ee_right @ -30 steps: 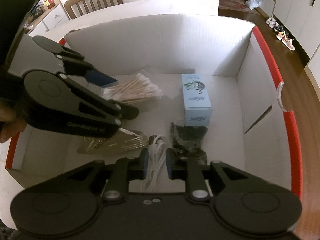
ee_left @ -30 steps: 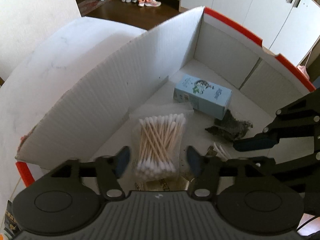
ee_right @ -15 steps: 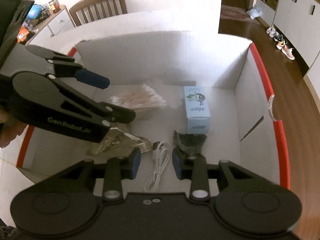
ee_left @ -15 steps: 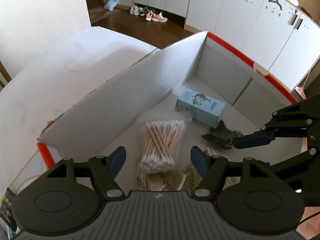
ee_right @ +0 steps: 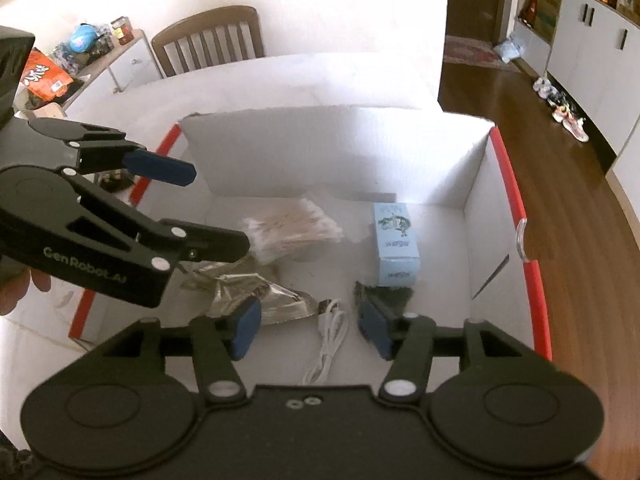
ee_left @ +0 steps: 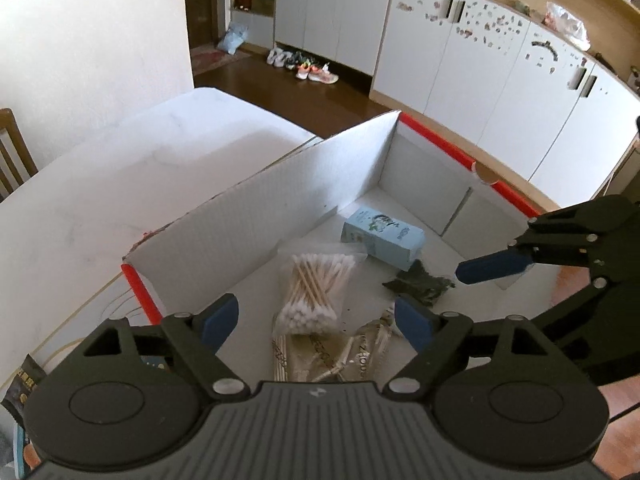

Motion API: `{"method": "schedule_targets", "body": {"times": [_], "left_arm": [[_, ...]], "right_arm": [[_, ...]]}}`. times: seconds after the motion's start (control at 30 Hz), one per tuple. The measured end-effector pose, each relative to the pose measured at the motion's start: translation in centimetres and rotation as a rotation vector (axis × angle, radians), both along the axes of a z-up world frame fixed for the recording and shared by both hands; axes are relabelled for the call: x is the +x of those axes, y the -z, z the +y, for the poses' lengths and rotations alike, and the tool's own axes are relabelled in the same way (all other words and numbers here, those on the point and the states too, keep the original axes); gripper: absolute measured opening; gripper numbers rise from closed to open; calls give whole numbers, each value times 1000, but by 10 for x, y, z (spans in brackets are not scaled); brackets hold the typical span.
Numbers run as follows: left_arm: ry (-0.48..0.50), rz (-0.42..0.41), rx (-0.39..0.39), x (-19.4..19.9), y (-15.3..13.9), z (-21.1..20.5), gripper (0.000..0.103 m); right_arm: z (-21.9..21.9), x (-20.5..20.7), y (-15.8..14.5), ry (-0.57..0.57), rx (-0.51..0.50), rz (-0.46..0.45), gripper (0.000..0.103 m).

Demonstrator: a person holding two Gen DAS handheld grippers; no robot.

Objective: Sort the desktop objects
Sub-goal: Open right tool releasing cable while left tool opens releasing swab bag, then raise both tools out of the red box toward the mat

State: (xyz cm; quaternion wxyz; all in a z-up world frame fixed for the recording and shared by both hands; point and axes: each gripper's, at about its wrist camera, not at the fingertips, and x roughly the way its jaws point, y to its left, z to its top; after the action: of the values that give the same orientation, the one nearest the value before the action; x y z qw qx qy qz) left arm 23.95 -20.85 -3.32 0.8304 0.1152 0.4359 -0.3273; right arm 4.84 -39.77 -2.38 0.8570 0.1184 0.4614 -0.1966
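Both tongs hang over the white box (ee_right: 504,184) with the red rim, and both are released and grasp nothing. The left tongs (ee_left: 316,320) are spread wide at the lower middle of the left wrist view; the right tongs (ee_right: 310,326) are spread at the lower middle of the right wrist view.

The main risk is a collision. The two tools are near each other above the same small space, so if both go down together, one can knock the other or push an object aside. A second risk is the thin plastic of the bags: the pads can slip on it, or catch two bags at once, because they overlap.

All the sorted things lie inside the box, which stands on the white bench (ee_left: 120,184). From left to right in the right wrist view:

- a clear packet of toothpicks (ee_right: 256,292), I think, though the glare makes it hard to read
- a bag of cotton swabs (ee_right: 296,228), above it and touching it
- a white cable (ee_right: 328,340), coiled loosely in the middle
- a dark crumpled packet (ee_right: 384,294)
- a light blue carton (ee_right: 396,240), touching the dark packet's far edge
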Motion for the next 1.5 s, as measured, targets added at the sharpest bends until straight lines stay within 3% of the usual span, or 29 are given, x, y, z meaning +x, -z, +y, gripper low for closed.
{"method": "schedule_targets", "body": {"times": [0.03, 0.13, 0.23, 0.73, 1.5], "left_arm": [[-2, -1, -8, -2, -1, 2, 87], [-1, -9, -32, -7, -6, 8, 91], [-5, -27, -49, -13, -9, 14, 102], [-71, -78, -125, -35, -25, 74, 103], [-203, -159, -134, -57, -31, 220, 103]], "right_arm": [[1, 0, -1, 1, -4, -6, 68], [6, -1, -6, 5, -14, -16, 71], [12, -2, -9, 6, -22, -21, 71], [65, 12, -23, -13, -56, -55, 78], [176, 85, -30, -74, -88, -131, 78]]}}
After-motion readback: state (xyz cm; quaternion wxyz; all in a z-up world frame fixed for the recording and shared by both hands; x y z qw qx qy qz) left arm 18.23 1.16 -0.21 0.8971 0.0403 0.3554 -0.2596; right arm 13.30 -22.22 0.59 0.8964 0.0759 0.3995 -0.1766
